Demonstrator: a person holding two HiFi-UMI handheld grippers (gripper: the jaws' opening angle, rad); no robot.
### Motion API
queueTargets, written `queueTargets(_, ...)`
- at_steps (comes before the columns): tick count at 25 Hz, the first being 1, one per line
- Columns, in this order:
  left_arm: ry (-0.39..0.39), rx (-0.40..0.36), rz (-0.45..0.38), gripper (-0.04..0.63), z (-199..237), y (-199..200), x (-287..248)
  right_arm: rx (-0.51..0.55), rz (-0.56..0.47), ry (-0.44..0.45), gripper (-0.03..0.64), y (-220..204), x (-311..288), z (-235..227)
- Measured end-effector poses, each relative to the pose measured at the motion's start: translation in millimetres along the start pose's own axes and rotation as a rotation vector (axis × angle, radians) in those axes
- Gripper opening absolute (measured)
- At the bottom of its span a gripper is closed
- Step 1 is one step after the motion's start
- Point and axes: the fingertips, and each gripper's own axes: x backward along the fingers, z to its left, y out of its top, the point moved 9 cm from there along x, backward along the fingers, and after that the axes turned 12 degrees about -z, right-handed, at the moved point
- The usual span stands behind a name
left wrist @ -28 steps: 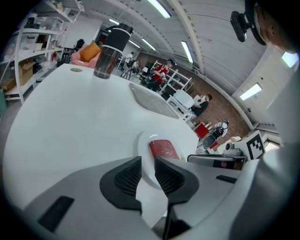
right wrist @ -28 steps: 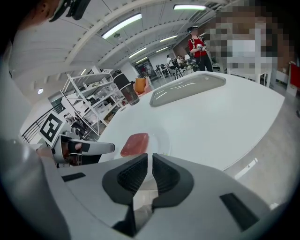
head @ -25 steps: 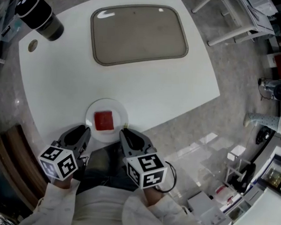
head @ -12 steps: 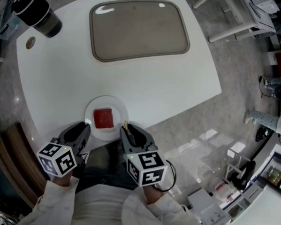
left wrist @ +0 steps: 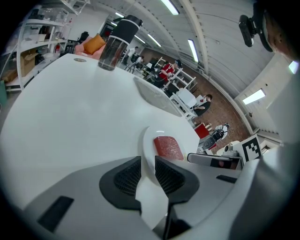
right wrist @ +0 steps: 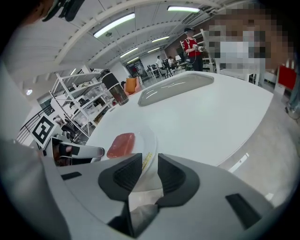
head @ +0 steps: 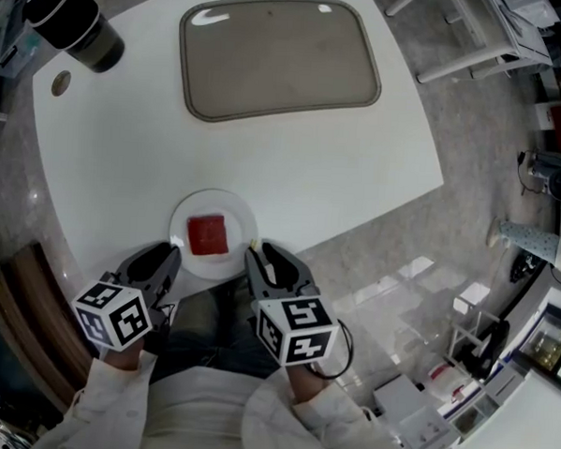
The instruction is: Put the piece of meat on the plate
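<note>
Head view: we see little change from a second ago. Piece of meat [head: 208, 235] stays on plate [head: 181, 231], and both grippers keep their posts at plate's near rim. Meat is a flat red square slab, centred on round white plate at near edge of worktop [head: 293, 163]. Left gripper [head: 169, 253] at plate's near-left rim, right gripper [head: 257, 253] at near-right rim; meat between them, touching neither.

Left gripper view: we read jaws narrowly parted, clamping nothing. Plate rim shows through gap, meat beyond it.

Right gripper view: jaws likewise slightly apart, empty. Plate rim just ahead, meat left of gap.
</note>
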Motion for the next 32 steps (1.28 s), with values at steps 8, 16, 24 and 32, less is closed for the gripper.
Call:
queueTargets(8,0.014,-0.003,0.007,0.078,0.6,2.2,-3.6,0.006,0.027,0.009,0.091,-1.0,-8.9,3.5)
queueTargets(16,0.008,-0.011,0.024,0.076,2.1,5.0,-7.2,0.005,0.039,0.019,0.089,-0.1,-11.9,3.5)
queueTargets(24,0.021,-0.037,0.018,0.075,-1.4,5.1,-7.0,0.019,0.028,-0.015,0.089,-1.0,-9.9,7.2)
queueTargets(32,0.036,-0.050,0.059,0.075,-5.1,7.9,-10.5,-0.021,0.065,-0.054,0.089,1.1,-6.6,6.1)
